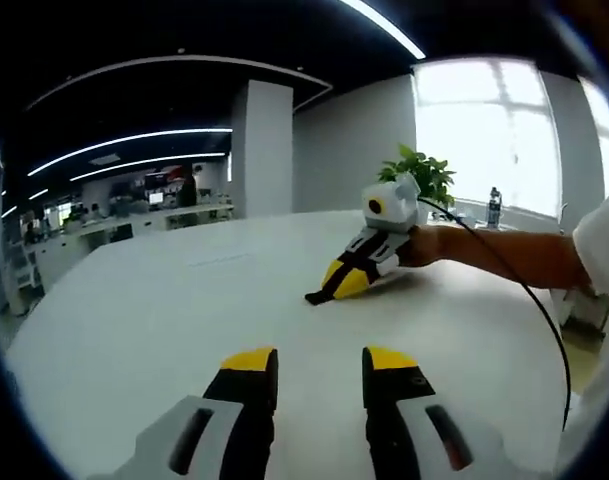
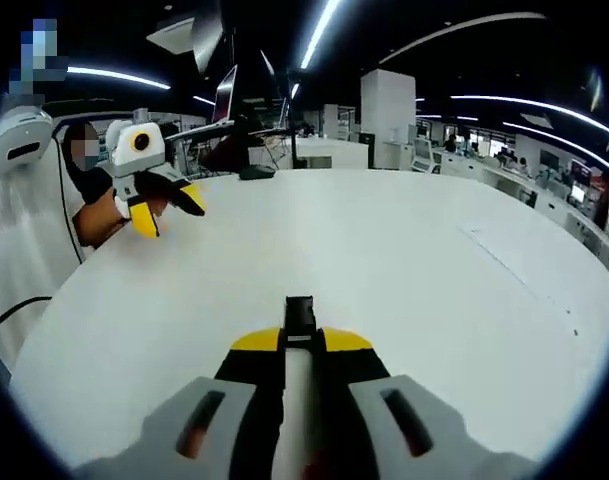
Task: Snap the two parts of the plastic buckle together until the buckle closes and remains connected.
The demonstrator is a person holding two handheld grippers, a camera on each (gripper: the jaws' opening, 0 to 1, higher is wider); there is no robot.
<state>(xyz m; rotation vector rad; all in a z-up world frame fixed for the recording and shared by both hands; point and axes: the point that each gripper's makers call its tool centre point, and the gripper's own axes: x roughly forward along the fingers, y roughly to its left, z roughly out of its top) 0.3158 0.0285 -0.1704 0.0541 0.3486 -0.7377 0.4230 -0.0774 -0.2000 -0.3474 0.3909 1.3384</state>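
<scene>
White and broad, the desk [image 2: 414, 270] carries almost nothing. A black plastic buckle part [image 2: 300, 312] is held just above the desk, pinched between the closed yellow tips of the right claw [image 2: 301, 340]; it is seen as a small dark, flat-ended tab, and whether it is one half or already both halves cannot be told. In the left gripper view the right claw [image 1: 329, 290] is seen low over the desk, with a dark tip at its end. The left claw [image 1: 319, 365] is held apart, with nothing between its tips, nearer the desk's edge than the buckle part. A second buckle piece cannot be made out. Misalignment is judged the main risk: the grip is shallow, so the part could be twisted or slipped when pressed.
</scene>
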